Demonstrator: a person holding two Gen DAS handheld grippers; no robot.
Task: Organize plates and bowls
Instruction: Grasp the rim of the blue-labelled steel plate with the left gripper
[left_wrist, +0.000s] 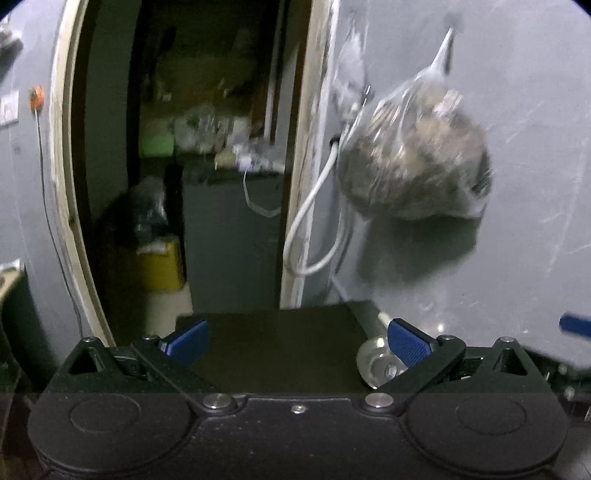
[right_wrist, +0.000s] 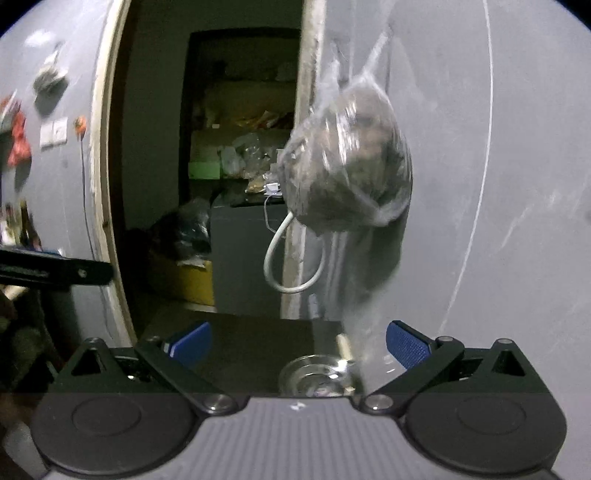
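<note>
With both my left claw (left_wrist: 297, 341) and right claw (right_wrist: 297, 343) spread and empty, I'd tip them down toward the glass bowl (right_wrist: 314, 376) low on the dark surface (left_wrist: 280, 354) before reaching, avoiding the hanging bag (right_wrist: 351, 162).

This looks like a home, in a dim back corner near a storeroom. A grey wall (right_wrist: 498, 184) has a clear bag (right_wrist: 351, 166) of brown stuff hanging on it. A white cable (left_wrist: 314, 221) loops down beside a door frame (left_wrist: 299, 147). Through the open door there is a dark little room with full shelves (right_wrist: 243, 122), a grey box (left_wrist: 229, 229), a black sack (left_wrist: 147, 206) and a yellow tub (left_wrist: 159, 266). A light switch (right_wrist: 53, 133) sits on the wall at the left. A small glass dish (right_wrist: 314, 376) rests on a dark table (left_wrist: 277, 350).
</note>
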